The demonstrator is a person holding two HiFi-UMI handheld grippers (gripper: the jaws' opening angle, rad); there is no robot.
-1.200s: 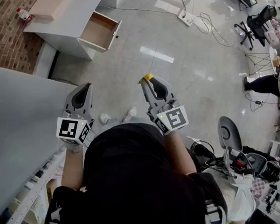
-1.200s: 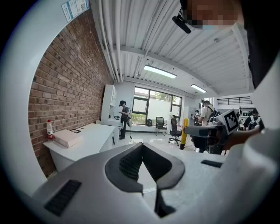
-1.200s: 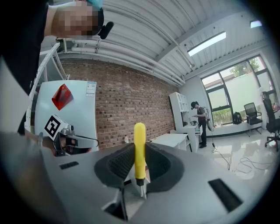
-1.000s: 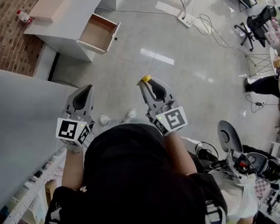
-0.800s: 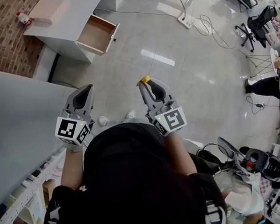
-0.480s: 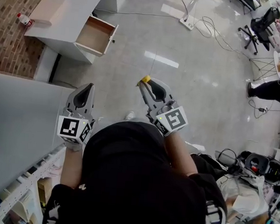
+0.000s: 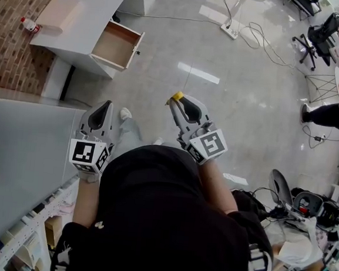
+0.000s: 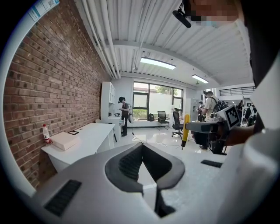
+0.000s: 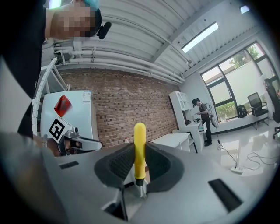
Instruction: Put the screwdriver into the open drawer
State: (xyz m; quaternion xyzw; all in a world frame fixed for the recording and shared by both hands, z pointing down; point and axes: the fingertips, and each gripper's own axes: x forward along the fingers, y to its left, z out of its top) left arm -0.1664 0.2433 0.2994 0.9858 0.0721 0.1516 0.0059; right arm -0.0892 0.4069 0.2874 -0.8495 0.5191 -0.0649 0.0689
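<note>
My right gripper (image 7: 175,100) is shut on a yellow-handled screwdriver (image 9: 139,148), whose handle stands upright between the jaws; its yellow end (image 7: 177,95) shows at the jaw tips in the head view. The same screwdriver (image 8: 185,130) appears at the right of the left gripper view. My left gripper (image 7: 103,109) is held beside it, jaws together, with nothing in them. The open drawer (image 7: 118,43) juts from a white desk (image 7: 92,13) far ahead at the upper left, its wooden inside empty.
On the desk lie a flat beige box (image 7: 56,11) and a small bottle (image 7: 29,25). A grey panel (image 7: 19,166) stands at my left over shelving. Cables and a power strip (image 7: 230,31) lie on the glossy floor; a person (image 7: 328,111) and chairs are at the right.
The person has walked forward: the desk and drawer sit slightly lower in view and a foot has stepped out ahead. Both grippers keep their pose, and the screwdriver stays gripped.
</note>
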